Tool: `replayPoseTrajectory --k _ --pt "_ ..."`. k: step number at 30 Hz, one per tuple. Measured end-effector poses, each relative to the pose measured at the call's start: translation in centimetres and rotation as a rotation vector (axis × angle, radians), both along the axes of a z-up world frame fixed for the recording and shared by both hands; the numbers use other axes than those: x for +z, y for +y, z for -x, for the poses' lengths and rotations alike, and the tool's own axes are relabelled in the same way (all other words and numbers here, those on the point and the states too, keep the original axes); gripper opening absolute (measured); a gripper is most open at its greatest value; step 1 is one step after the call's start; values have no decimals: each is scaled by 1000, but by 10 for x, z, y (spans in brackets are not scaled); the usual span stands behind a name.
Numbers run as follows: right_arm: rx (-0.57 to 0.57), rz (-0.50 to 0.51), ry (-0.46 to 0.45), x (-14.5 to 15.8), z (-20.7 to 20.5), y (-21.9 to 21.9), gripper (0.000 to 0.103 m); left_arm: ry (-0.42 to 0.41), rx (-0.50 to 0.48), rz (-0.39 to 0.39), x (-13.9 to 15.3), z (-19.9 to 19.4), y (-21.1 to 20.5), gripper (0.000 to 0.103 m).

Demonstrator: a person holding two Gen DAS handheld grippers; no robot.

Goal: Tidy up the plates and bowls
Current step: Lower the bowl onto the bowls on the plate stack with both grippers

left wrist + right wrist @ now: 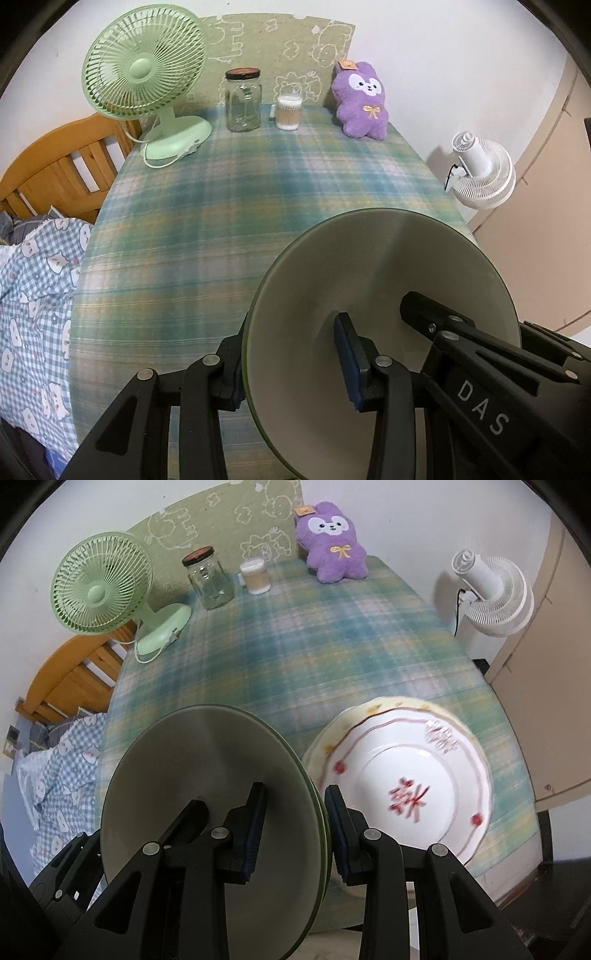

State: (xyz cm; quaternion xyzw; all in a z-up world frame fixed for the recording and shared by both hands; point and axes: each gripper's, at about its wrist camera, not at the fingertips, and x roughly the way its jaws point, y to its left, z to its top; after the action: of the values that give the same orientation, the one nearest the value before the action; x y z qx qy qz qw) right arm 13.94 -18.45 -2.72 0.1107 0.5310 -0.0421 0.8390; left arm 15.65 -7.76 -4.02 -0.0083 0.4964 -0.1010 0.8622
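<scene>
A pale green-grey plate point(406, 266) is held tilted above the plaid tablecloth, its face toward my left camera. My left gripper point(295, 369) straddles its rim, one finger behind, one blue-padded finger on its face. In the right wrist view my right gripper point(295, 834) grips the same plate point(207, 775) across its rim, which looks like two stacked edges. The other gripper's black arm shows on the plate in each view. A white plate with red marks point(406, 775) lies on a yellow-rimmed plate point(391, 703) at the table's near right.
Along the far table edge stand a green desk fan point(144, 70), a glass jar point(243, 99), a tub of cotton swabs point(288, 112) and a purple plush toy point(362, 99). A white fan point(480, 170) is off the right side; a bed point(37, 288) is left.
</scene>
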Motion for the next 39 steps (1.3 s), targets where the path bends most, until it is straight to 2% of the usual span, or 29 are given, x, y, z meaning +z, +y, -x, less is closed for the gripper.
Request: replayPoseTrajectory --k 10,20,30,39 --pt "23 7 0 2 -3 -56 37 -8 26 2 1 -2 -57 39" --pt "23 14 48 -15 -6 -104 37 44 32 16 -17 -8 -105 39" --pt "31 15 121 -40 -12 -135 37 116 39 16 -41 -13 -134 39" --pt "40 2 122 -45 -17 -142 39 100 43 1 -42 -14 -140 39"
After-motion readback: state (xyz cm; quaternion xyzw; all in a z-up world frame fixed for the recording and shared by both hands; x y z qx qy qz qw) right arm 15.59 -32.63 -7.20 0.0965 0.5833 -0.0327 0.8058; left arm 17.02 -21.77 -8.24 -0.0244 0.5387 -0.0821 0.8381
